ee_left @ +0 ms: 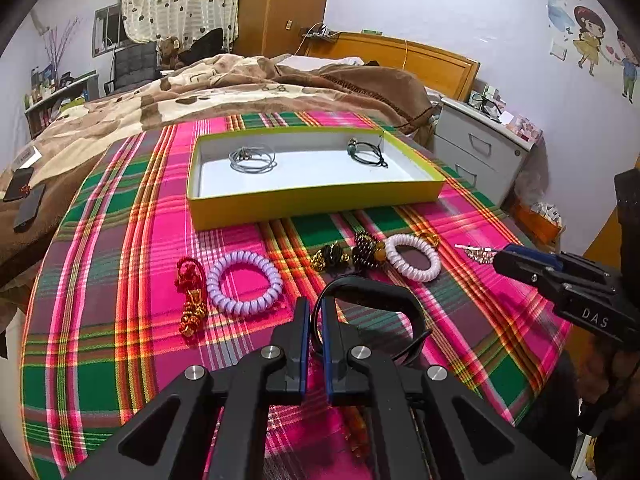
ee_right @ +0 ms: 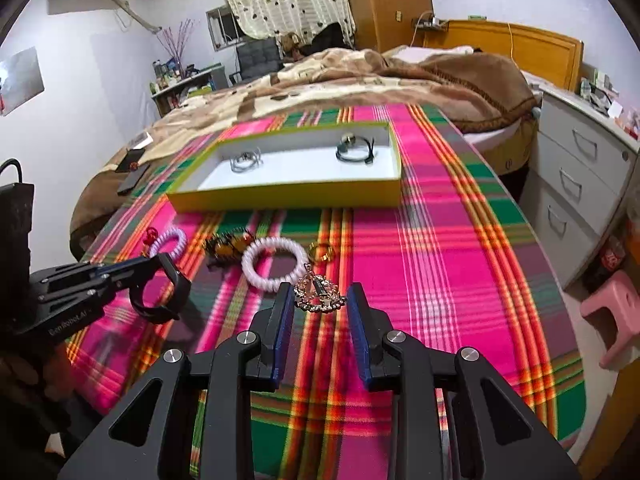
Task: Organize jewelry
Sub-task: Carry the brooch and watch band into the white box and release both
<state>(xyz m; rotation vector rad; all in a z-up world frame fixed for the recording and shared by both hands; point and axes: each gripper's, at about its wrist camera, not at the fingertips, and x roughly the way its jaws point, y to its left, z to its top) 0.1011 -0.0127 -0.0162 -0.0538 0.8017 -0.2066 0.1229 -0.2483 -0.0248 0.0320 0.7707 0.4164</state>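
My left gripper (ee_left: pixel 315 304) is shut on a black band (ee_left: pixel 372 292), whose loop stands just above the plaid cloth (ee_left: pixel 140 360). In the right wrist view it shows at the left edge, with the black band (ee_right: pixel 160 300) hanging from its tip. My right gripper (ee_right: pixel 320 288) holds a rhinestone hair clip (ee_right: pixel 320 300) crosswise between its wide-set pads. A yellow box (ee_left: pixel 312 200) holds a grey cord (ee_left: pixel 252 158) and a black cord with a green bead (ee_left: pixel 368 152). A purple coil tie (ee_left: pixel 244 284), a white coil tie (ee_left: pixel 414 258), a red-gold charm (ee_left: pixel 191 300) and brown beaded pieces (ee_left: pixel 348 256) lie on the cloth.
A small gold ring (ee_right: pixel 322 251) lies by the white coil tie. A bed with a brown blanket (ee_left: pixel 240 88) is behind the table, with phones (ee_left: pixel 28 204) on it. White drawers (ee_right: pixel 580 168) and a pink stool (ee_right: pixel 612 316) stand to the right.
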